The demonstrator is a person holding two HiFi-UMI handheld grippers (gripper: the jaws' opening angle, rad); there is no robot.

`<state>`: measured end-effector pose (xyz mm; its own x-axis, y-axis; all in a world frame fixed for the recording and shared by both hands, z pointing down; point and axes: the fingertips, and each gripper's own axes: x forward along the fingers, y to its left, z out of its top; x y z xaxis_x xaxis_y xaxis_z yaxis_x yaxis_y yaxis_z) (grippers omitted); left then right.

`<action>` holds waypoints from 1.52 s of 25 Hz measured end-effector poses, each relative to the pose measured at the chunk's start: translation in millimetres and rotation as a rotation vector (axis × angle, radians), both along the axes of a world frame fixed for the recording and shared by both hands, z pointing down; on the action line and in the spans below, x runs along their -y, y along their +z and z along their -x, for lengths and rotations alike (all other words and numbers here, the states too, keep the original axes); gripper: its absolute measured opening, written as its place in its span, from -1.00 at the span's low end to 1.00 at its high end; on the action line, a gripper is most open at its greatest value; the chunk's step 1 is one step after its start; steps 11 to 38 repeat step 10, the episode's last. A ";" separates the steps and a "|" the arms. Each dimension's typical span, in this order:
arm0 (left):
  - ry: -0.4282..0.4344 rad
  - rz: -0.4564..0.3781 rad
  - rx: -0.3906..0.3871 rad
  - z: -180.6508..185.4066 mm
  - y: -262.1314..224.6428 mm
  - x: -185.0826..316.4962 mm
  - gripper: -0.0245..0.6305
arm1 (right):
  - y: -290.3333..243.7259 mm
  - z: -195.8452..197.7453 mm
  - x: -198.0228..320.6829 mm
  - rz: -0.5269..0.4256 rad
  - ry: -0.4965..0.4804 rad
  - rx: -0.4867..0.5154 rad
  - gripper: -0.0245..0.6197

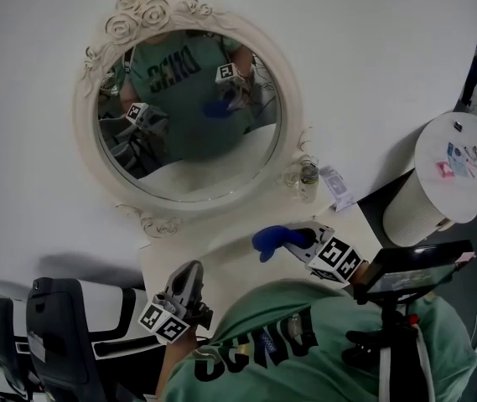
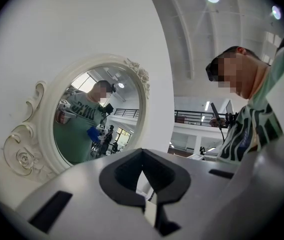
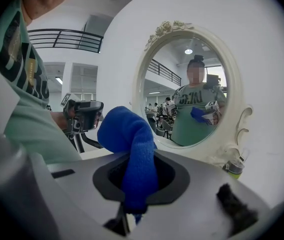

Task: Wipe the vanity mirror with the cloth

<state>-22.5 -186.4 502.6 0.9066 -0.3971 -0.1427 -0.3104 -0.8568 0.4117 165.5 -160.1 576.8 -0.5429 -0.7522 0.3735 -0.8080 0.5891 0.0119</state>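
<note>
The right gripper (image 1: 298,238) clamps the blue cloth (image 1: 270,239) between its 2 jaws, on the near right of the oval vanity mirror (image 1: 189,120) and clear of the glass. The left gripper (image 1: 188,270), near left, has its jaws drawn together on nothing.

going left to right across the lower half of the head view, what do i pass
left gripper → bright blue fuzzy cloth → right gripper → white round-topped cylindrical stand
</note>
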 end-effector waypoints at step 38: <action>-0.016 -0.005 0.010 4.3 0.5 -2.6 -0.93 | 6.5 12.9 -3.7 0.012 -0.041 0.016 -0.77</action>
